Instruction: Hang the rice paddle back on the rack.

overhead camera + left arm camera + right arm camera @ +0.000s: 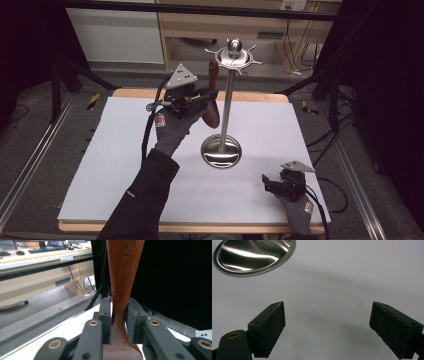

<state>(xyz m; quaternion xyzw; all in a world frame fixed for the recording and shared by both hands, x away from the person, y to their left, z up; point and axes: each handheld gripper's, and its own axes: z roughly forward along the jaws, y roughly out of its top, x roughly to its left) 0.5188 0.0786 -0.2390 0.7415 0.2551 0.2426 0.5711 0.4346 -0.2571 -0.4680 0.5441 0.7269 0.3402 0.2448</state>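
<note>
Between the left claw's two black pads sits the narrow neck of a brown wooden utensil; pads on both sides of the wood, clamped on it. No earlier look at it, so just the grip as it stands. Same left claw in the high view: raised above the tabletop, held by a gloved hand with a dark sleeve behind, grey three-cornered plate on top. Wooden utensil stands near upright, upper end up by the crown of the stand, lower wide end hanging just left of the pole; can't tell if the top is hooked on a prong. Letters are stamped down the handle in the left gripper view.

Metal stand: thin shiny pole, round dished base on the white tabletop, ball and ring of short prongs at the top.

Right claw stands wide apart, nothing between the pads, white surface under it, rim of the base at upper left of its view. From above, right claw rests low at the near right of the tabletop, well apart from the stand, gloved hand behind it.
</note>
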